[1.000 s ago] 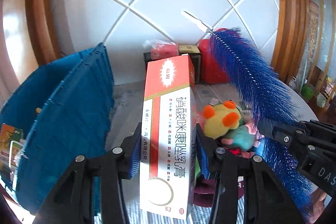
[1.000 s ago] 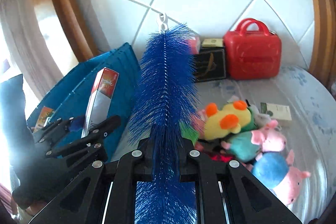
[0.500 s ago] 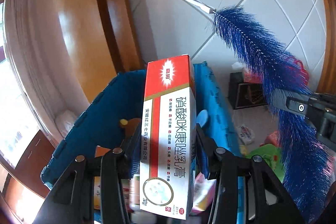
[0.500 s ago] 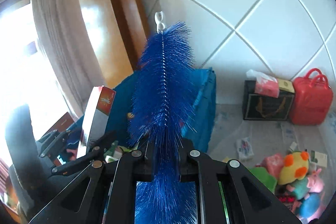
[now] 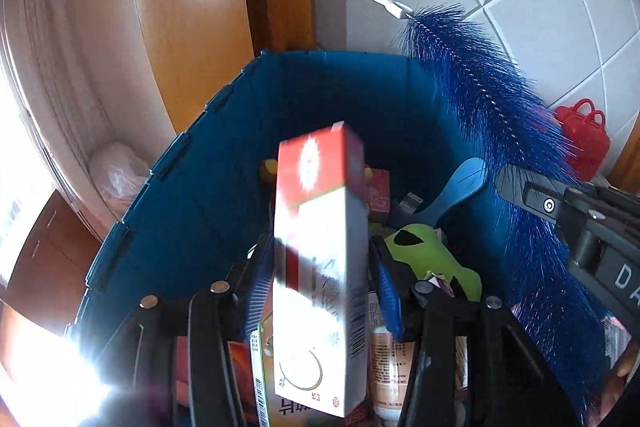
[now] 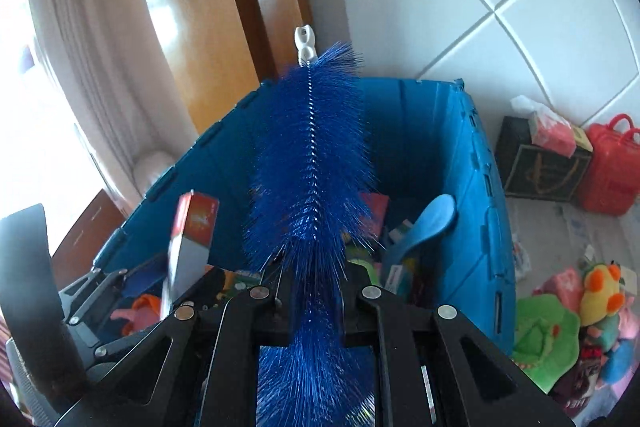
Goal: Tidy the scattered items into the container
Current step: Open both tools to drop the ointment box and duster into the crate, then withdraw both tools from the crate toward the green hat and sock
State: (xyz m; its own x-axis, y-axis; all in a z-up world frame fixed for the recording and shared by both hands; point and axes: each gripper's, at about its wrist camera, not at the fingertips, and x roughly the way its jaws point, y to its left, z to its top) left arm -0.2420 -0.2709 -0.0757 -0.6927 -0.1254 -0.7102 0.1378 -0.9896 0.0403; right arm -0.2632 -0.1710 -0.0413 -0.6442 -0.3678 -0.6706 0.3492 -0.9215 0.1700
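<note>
My left gripper (image 5: 320, 283) is over the blue bin (image 5: 192, 195). Its jaws have spread and the red and white medicine box (image 5: 320, 267) stands loose between them, tilted and blurred. The box also shows in the right wrist view (image 6: 190, 239). My right gripper (image 6: 314, 291) is shut on a long blue bristle brush (image 6: 312, 167) with a white tip, held above the bin (image 6: 476, 211). The brush (image 5: 500, 115) and right gripper (image 5: 560, 211) show at the right of the left wrist view. The bin holds several items, among them a blue spoon-shaped tool (image 6: 424, 223).
Plush toys (image 6: 596, 299) and a green item (image 6: 540, 343) lie on the table right of the bin. A red case (image 6: 612, 167) and a dark tissue box (image 6: 540, 163) stand by the tiled wall. A wooden frame (image 5: 192, 27) and curtain are behind the bin.
Both grippers swung left from the table to above the bin. The left jaws have opened and the medicine box has come loose, tilting between them. The brush stays gripped.
</note>
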